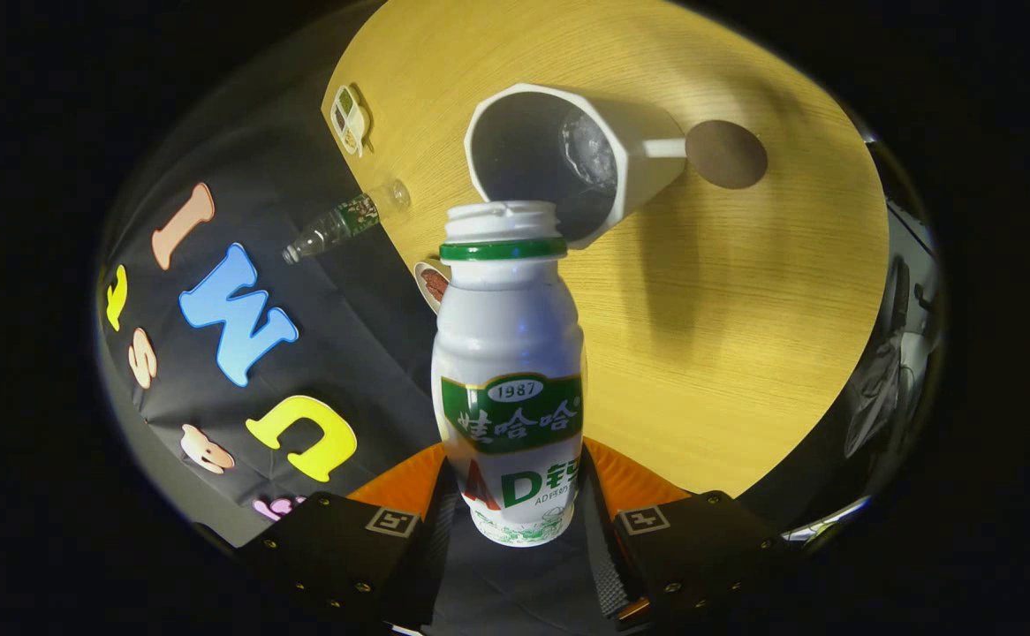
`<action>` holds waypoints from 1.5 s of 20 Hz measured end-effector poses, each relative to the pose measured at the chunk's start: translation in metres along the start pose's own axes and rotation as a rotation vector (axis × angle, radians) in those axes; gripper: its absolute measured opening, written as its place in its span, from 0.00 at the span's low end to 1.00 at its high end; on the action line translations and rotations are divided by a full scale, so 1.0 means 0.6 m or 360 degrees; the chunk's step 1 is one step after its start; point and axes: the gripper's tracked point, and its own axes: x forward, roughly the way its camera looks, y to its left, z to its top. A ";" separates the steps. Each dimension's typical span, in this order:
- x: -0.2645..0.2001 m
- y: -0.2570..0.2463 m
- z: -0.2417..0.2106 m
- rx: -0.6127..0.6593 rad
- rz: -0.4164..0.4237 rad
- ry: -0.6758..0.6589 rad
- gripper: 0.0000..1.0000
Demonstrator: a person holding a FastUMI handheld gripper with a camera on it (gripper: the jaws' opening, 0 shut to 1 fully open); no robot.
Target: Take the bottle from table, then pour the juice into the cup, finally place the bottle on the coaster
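My gripper is shut on a small white bottle with a green band and label, both orange fingers pressing its lower body. The view is rolled sideways, so the bottle is tipped with its open mouth pointing at the white cup. The cup stands on the wooden table just beyond the bottle's mouth, and its dark inside shows a little liquid glinting at the bottom. A round brown coaster lies on the table right beside the cup, on the handle side.
A clear plastic bottle lies at the table's edge by the booth wall. A small white object and a small round item also sit along that edge. Open wood stretches beyond the fingers.
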 end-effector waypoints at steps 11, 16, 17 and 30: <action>-0.007 -0.042 0.007 -0.0353 -0.0060 -0.0053 0.67; 0.000 -0.069 0.024 -0.0601 -0.0099 -0.0183 0.67; 0.004 -0.070 0.027 -0.0645 -0.0093 -0.0214 0.67; 0.028 -0.076 0.027 -0.1525 -0.0142 -0.0570 0.67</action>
